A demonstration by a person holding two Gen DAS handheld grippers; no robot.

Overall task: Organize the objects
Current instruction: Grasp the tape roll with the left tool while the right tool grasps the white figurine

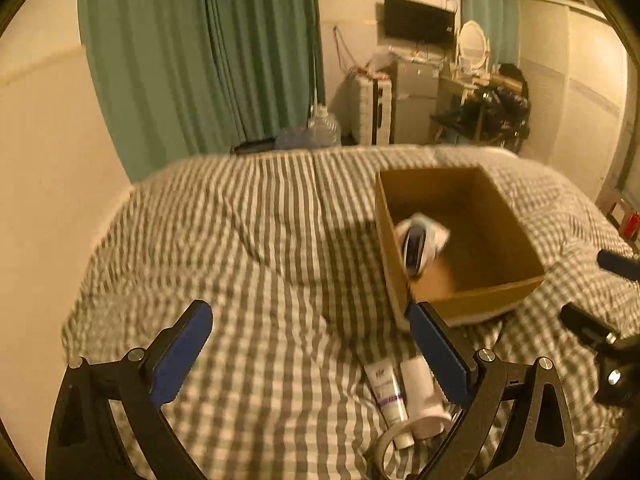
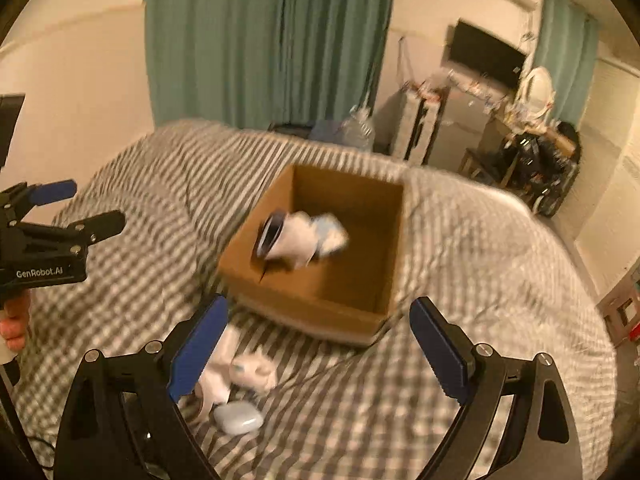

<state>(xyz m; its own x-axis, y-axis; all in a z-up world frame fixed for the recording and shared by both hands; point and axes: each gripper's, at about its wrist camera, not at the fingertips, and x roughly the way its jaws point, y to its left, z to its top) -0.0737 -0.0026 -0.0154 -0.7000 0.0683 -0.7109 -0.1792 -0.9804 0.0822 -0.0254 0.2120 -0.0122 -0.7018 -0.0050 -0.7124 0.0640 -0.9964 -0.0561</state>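
Observation:
An open cardboard box [image 1: 492, 292] [image 2: 320, 312] sits on the striped bed. Inside it lie a white item with a dark blue ring [image 1: 416, 246] [image 2: 294, 236], blurred. My left gripper [image 1: 310, 338] is open and empty over the bedding, just left of the box. By its right finger lie a white tube [image 1: 386, 394], a white bottle [image 1: 422, 392] and a tape ring [image 1: 380, 446]. My right gripper [image 2: 318, 340] is open and empty, in front of the box. Near its left finger lie blurred white items [image 2: 252, 370] and a small white case [image 2: 238, 418].
The grey-and-white striped duvet [image 1: 260, 264] [image 2: 460, 280] covers the bed. Green curtains [image 1: 200, 52], a large water bottle [image 1: 324, 128], a wall TV [image 1: 418, 20], a small fridge [image 1: 412, 100] and a cluttered desk [image 1: 488, 100] stand beyond. The left gripper shows in the right wrist view [image 2: 60, 212].

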